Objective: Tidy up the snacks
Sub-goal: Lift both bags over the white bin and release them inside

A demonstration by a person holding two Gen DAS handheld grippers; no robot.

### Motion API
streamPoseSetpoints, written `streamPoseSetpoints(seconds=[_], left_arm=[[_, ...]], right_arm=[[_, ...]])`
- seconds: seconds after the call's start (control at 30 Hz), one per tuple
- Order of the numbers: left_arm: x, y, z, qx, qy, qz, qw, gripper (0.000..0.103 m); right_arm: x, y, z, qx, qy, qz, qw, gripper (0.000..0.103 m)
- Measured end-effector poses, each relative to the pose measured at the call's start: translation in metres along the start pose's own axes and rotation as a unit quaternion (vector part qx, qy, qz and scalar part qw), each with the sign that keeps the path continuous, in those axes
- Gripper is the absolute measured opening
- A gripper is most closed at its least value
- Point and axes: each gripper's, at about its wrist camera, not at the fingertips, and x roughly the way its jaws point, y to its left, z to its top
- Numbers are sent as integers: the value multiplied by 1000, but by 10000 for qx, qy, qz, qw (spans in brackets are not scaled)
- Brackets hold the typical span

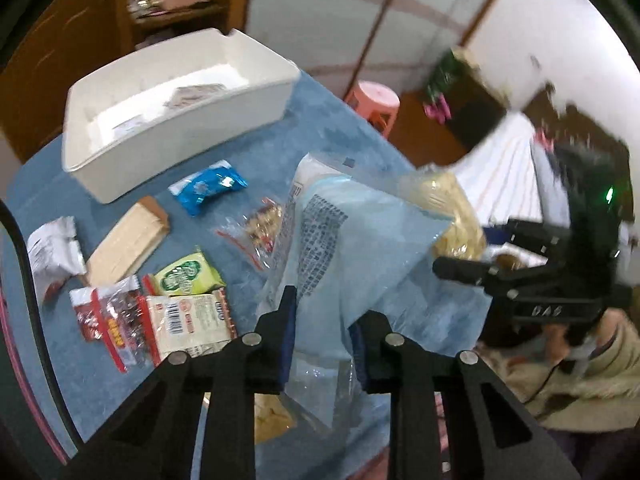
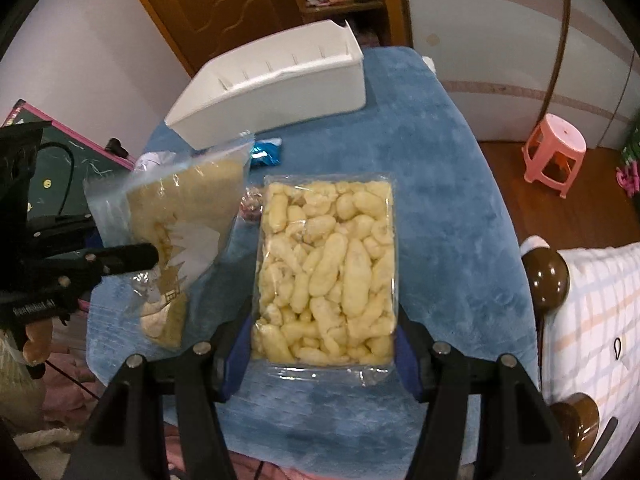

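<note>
My left gripper (image 1: 328,308) is shut on a clear, pale-blue zip bag (image 1: 352,240) part full of yellow snack pieces, held up over the blue-covered table (image 1: 328,120). In the right wrist view the same bag (image 2: 188,216) hangs from the left gripper (image 2: 124,238) at the left. My right gripper (image 2: 324,320) is shut on a clear rectangular pack of yellow puffs (image 2: 326,268), one pad against each long side. That pack (image 1: 452,208) and the right gripper (image 1: 468,246) also show at the right of the left wrist view. A white bin (image 1: 120,160) (image 2: 280,96) stands at the table's far end.
Loose snacks lie left of the bag: a blue packet (image 1: 208,186), a tan wafer pack (image 1: 124,240), a green packet (image 1: 186,276), a barcoded white packet (image 1: 188,324), a small zip bag (image 1: 260,228). A pink stool (image 2: 554,152) and a bed (image 2: 592,320) stand to the right.
</note>
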Motion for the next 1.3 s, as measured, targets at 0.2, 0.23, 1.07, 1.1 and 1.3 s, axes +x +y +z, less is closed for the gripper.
streamPoseSetpoints(seconds=[0.2, 0.23, 1.07, 1.1, 1.3], left_arm=[[-46, 17, 14, -427, -617, 201, 9970, 22], [-53, 20, 16, -501, -704, 231, 9960, 22], [-160, 67, 130, -1104, -2221, 1227, 9610, 21], [-158, 69, 140, -1049, -2233, 1355, 9596, 21], [-125, 94, 184, -975, -2114, 1928, 9532, 21]], right_arm=[[-22, 11, 23, -203, -296, 102, 9993, 61], [-25, 13, 29, -238, -353, 106, 9990, 61], [-102, 58, 236, -622, -1844, -19, 9809, 61], [-99, 58, 243, -610, -1834, -20, 9811, 61], [-57, 52, 294, -510, -1635, -166, 9851, 62]])
